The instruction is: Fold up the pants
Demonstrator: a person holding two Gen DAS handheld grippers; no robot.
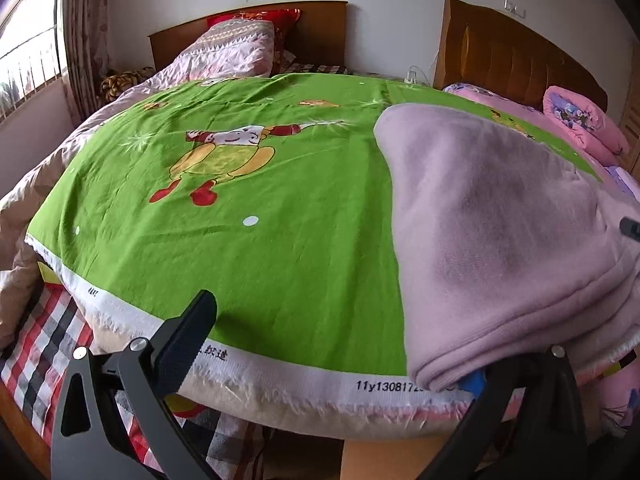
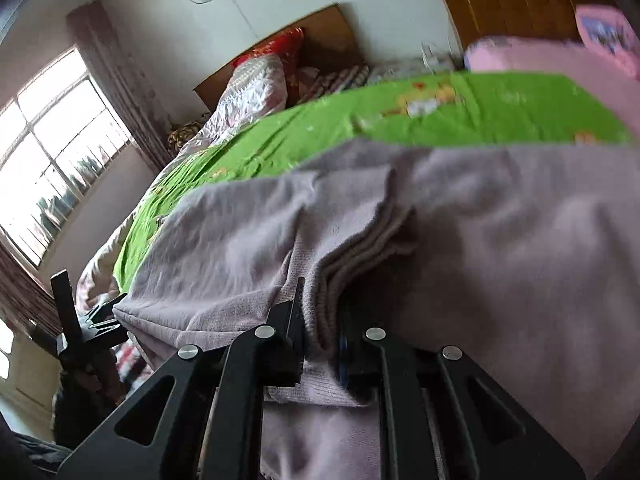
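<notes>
Pinched between the clenched jaws of the right gripper (image 2: 320,320): a bunched edge of the lilac pants (image 2: 480,260), lying ahead on the green sheet (image 2: 500,116). Left gripper (image 1: 340,344) jaws spread wide; pants' folded hem just inside its right finger.

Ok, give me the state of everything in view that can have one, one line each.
Pink pants: partly folded, lying on the green sheet, one end bunched up.
Right hand-held gripper: shut on the pants' bunched edge.
Left hand-held gripper: open; one finger beside the pants, the other tucked under their near edge.
Green sheet: spread flat over the bed.
Curtain: drawn aside, window uncovered.
</notes>
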